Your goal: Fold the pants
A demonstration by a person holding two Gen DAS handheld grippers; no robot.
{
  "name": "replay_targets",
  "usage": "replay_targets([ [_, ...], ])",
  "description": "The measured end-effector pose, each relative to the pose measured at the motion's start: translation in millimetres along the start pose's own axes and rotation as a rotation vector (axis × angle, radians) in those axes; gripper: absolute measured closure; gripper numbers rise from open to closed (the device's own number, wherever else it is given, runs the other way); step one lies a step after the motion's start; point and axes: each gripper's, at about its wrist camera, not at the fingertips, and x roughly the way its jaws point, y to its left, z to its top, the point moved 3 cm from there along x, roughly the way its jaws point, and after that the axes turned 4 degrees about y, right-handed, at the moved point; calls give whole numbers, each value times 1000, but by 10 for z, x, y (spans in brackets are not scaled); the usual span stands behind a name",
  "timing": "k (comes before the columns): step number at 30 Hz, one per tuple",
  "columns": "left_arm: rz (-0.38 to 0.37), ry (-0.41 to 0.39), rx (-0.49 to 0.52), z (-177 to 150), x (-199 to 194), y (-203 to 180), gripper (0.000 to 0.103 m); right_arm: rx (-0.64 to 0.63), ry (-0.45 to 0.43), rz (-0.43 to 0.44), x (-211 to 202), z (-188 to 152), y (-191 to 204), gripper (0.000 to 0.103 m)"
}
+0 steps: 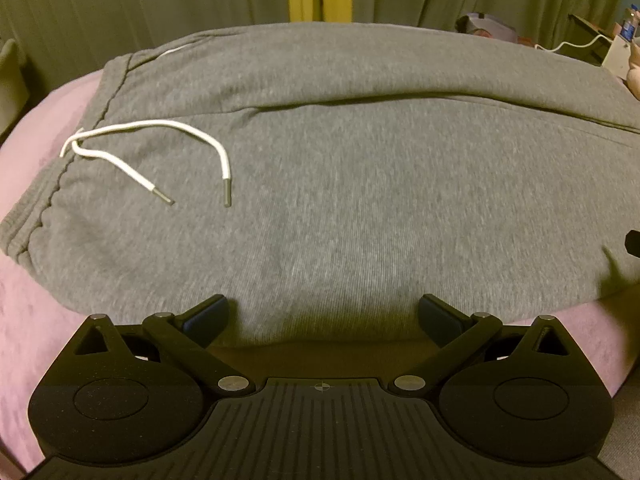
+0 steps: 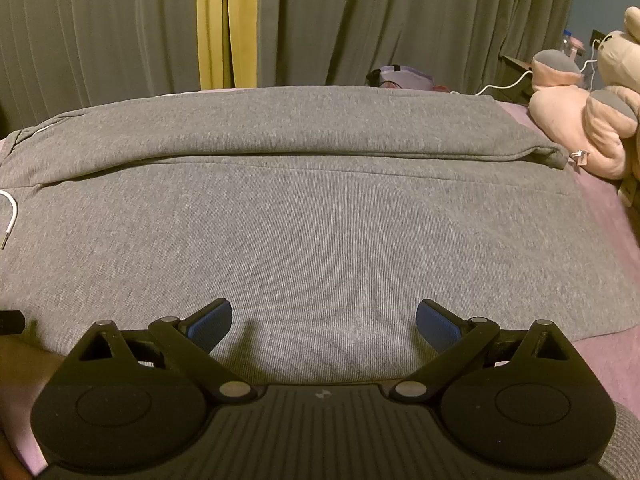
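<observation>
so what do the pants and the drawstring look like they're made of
Pants: soft grey heathered knit, probably cotton-blend jersey or fleece; matte, with fine ribbing visible.
Drawstring: smooth white cord, likely woven; its ends carry dull grey tips, metal or plastic, hard to tell.

Grey sweatpants (image 1: 340, 184) spread across a pink bed (image 1: 36, 320), waistband toward the bed's left edge, white drawstring (image 1: 160, 152) lying loose on the fabric. Left gripper (image 1: 324, 316) at the near edge, jaws wide apart, empty, fingertips over the cloth's near hem. Green curtains (image 1: 120, 8) behind.
</observation>
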Motion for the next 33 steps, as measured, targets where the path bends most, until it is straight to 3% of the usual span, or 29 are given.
replay_targets([
  [33,4,11,5,-33,26,6,0,11,2,9,25,9,3,4],
])
